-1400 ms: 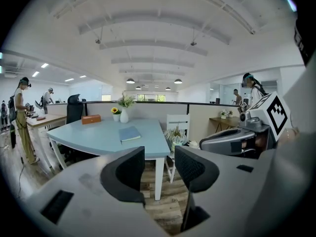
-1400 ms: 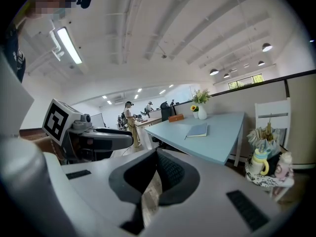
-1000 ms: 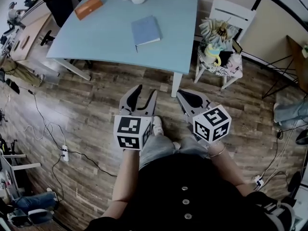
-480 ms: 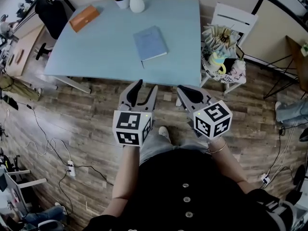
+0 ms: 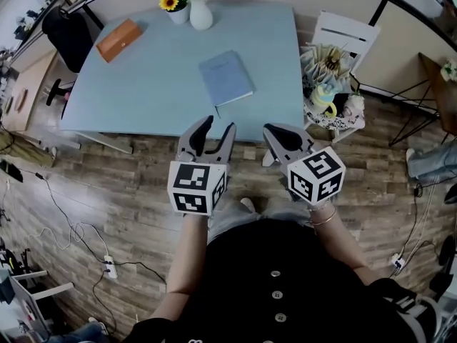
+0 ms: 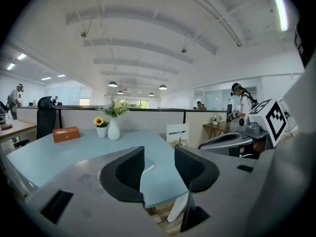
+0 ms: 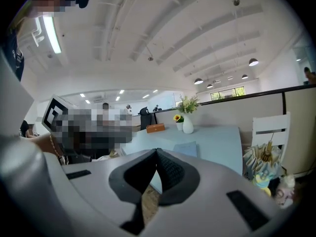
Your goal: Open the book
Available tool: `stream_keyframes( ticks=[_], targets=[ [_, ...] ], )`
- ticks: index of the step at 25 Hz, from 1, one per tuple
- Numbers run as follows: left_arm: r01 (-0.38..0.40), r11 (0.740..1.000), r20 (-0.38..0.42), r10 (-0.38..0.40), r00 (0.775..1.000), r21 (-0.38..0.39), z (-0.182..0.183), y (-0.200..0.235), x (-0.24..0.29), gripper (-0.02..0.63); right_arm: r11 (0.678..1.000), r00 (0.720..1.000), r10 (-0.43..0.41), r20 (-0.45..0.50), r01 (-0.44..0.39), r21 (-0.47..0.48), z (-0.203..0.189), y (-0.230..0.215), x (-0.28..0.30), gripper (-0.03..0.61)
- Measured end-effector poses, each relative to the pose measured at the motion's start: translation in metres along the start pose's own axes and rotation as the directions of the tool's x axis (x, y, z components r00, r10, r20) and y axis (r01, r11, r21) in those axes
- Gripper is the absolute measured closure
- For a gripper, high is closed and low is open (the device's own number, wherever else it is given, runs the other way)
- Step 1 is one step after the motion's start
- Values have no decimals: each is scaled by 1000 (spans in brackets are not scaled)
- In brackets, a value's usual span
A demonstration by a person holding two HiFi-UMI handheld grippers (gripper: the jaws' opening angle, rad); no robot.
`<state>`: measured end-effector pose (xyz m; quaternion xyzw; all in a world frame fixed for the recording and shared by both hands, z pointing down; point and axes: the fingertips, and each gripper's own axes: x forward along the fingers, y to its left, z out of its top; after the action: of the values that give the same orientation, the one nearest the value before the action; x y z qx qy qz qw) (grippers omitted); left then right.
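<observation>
A closed light-blue book (image 5: pixel 226 78) lies flat near the middle of the pale blue table (image 5: pixel 143 84); it also shows as the book (image 6: pixel 147 164) behind my left jaws and the book (image 7: pixel 187 148) past my right ones. My left gripper (image 5: pixel 218 127) hangs open and empty over the table's near edge, a short way short of the book. In its own view the left gripper (image 6: pixel 159 156) shows a clear gap between the jaws. My right gripper (image 5: pixel 280 136) is held beside it, near the table's right corner. There the right gripper (image 7: pixel 157 153) has its tips touching, holding nothing.
An orange box (image 5: pixel 119 39) lies at the table's far left. A white vase (image 5: pixel 200 13) and a small sunflower pot (image 5: pixel 169 4) stand at the back. A white chair (image 5: pixel 335 56) with a bouquet and toys stands right of the table. Cables (image 5: pixel 86 234) run over the wooden floor.
The person has stepped toward the table, so it and the book have come closer. Both grippers now reach the table's near edge, held as before.
</observation>
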<state>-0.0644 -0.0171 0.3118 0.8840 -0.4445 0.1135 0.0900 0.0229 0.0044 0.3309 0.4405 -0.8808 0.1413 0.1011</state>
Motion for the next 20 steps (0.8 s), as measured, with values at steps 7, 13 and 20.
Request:
stream_keyframes(
  ticks=[7, 13, 20],
  targets=[
    [32, 999, -19, -32, 999, -9, -8, 2, 6, 439, 1000, 1000, -15, -22, 15, 2, -1, -2, 9, 575],
    [18, 999, -40, -20, 999, -46, -19, 12, 8, 439, 999, 998, -23, -50, 25, 29, -11, -7, 12, 575],
    [7, 996, -73, -13, 997, -83, -33, 23, 17, 439, 998, 996, -28, -80, 33, 61, -22, -15, 21, 576]
  ],
)
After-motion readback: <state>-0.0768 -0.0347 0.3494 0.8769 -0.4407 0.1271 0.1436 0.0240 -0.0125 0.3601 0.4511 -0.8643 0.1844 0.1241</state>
